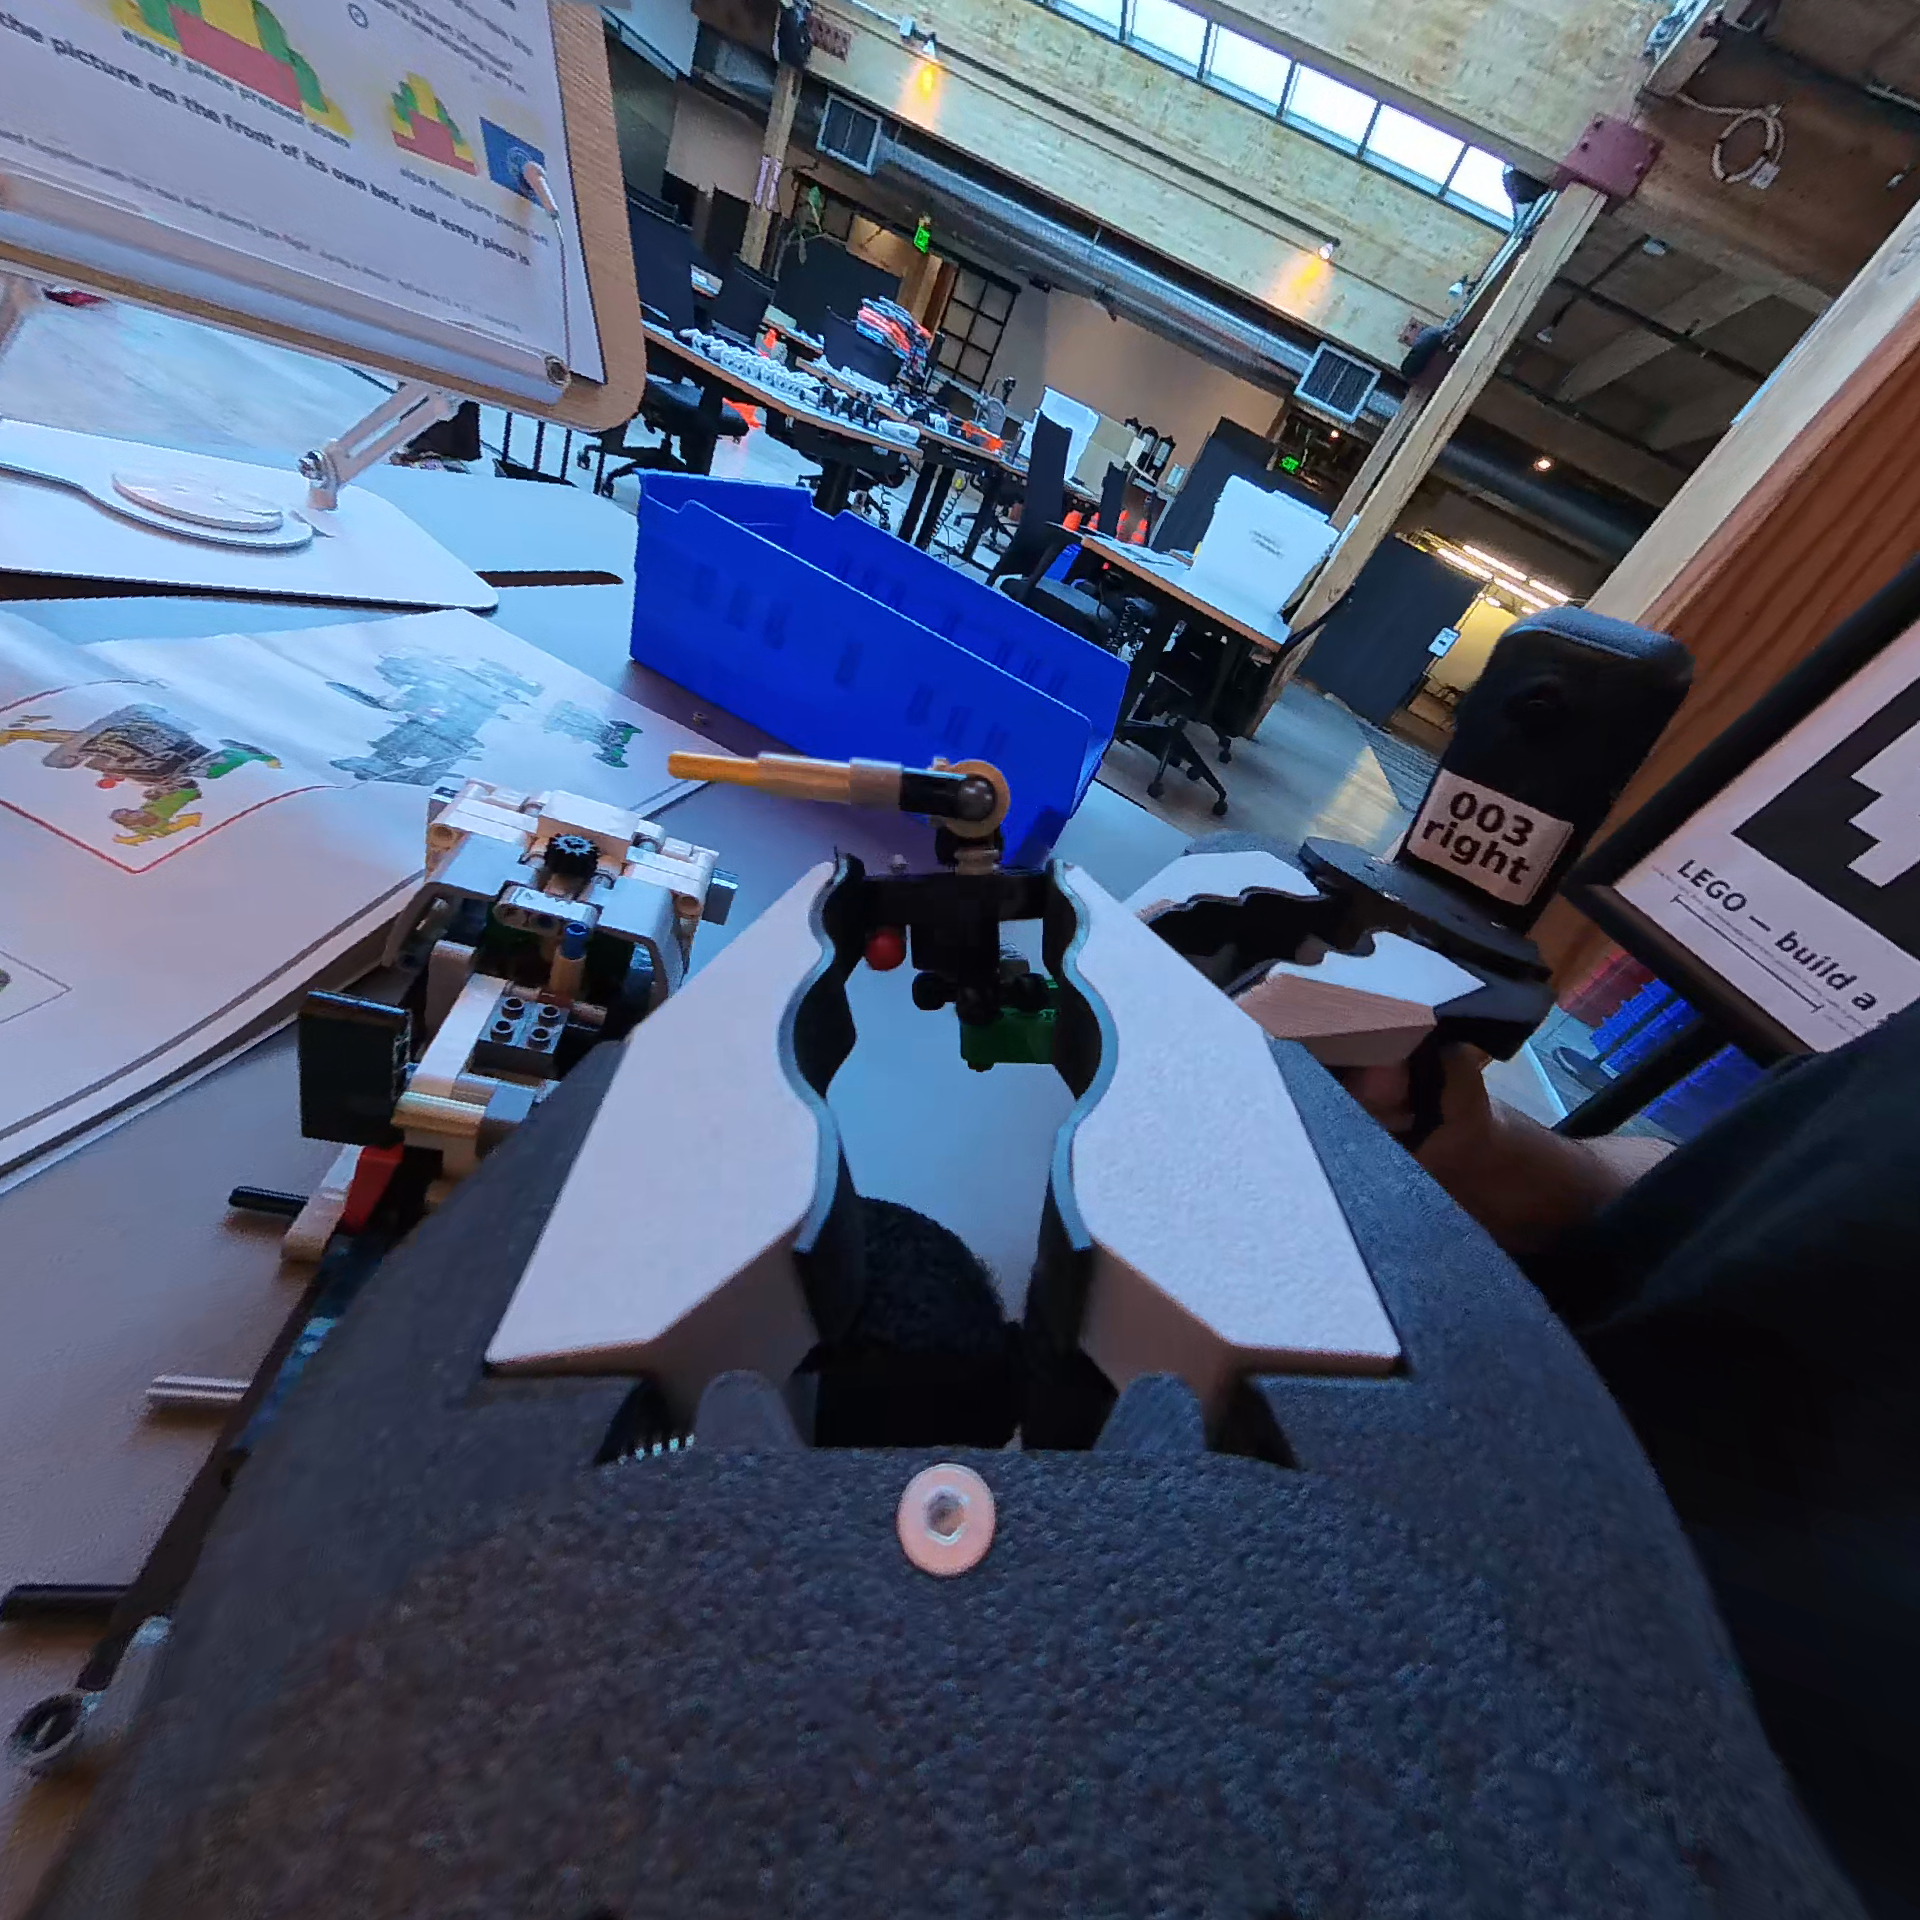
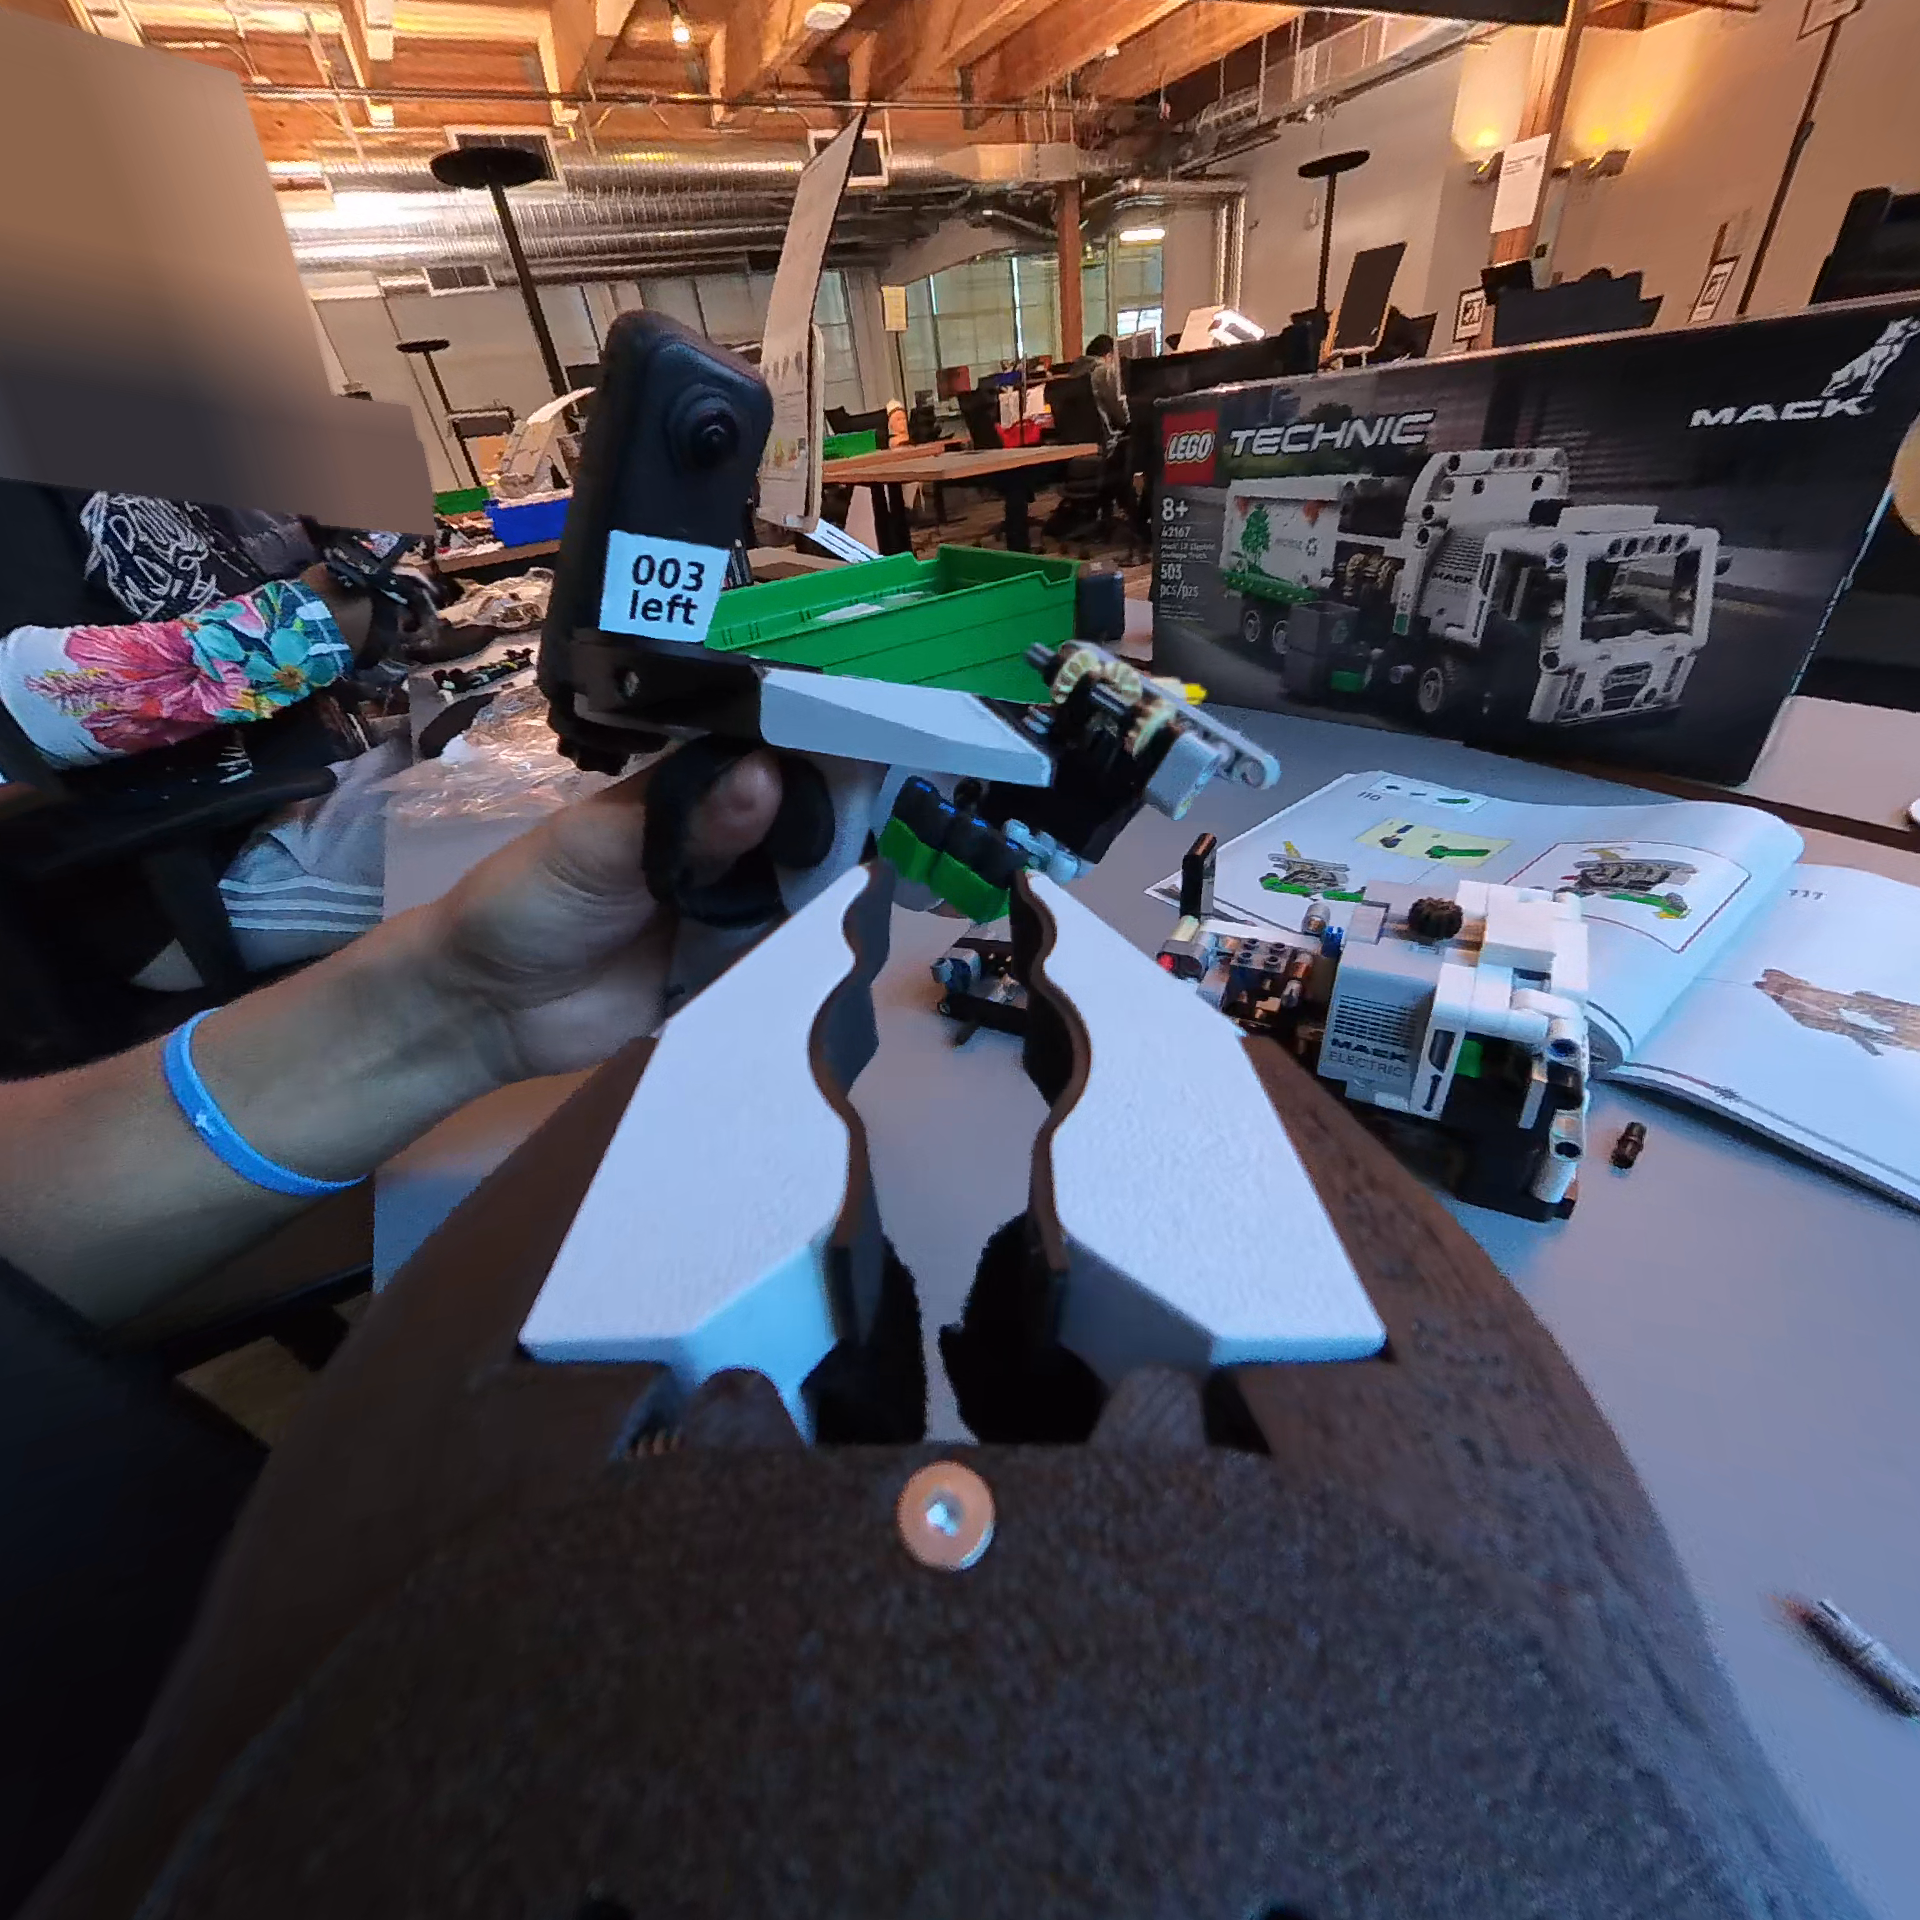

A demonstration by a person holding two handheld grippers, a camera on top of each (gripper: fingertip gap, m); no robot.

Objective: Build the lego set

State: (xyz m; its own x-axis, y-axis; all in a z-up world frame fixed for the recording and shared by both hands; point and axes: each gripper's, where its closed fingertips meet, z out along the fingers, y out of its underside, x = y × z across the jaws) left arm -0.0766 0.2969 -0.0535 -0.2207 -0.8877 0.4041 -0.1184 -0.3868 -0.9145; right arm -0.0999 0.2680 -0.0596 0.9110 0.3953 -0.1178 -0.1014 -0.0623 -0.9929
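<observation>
Surface (image 2: 1662, 1403): grey; it carries everything below. Set box (image 2: 1538, 540): stands at the far right, beside a green bin (image 2: 914, 623); a blue bin (image 1: 862, 644) shows in the left wrist view. Instruction booklet (image 2: 1714, 935): lies open at the right, touching the truck cab.

Truck cab (image 2: 1455, 1029): white and grey, resting on the surface with its grille toward the near side and its long axis running near to far. Judged from this, the front section is built, while the rear body, wheels and lifting gear are not yet fitted, so the task appears roughly midway.

Sub-assembly (image 2: 1081, 769): black, with green bricks, tan gears and a grey beam; raised above the surface, left of the cab. Its long axis tilts, the grey beam pointing up and right, the green end down and left. A yellow axle (image 1: 769, 771) projects leftward in the left wrist view.

Left gripper (image 1: 948, 883): fingers narrow, clamped on the sub-assembly's black core. Right gripper (image 2: 948, 904): fingers narrow, tips at the green bricks; whether they grip cannot be told.

Loose pins (image 2: 1627, 1143): scattered nearby.
</observation>
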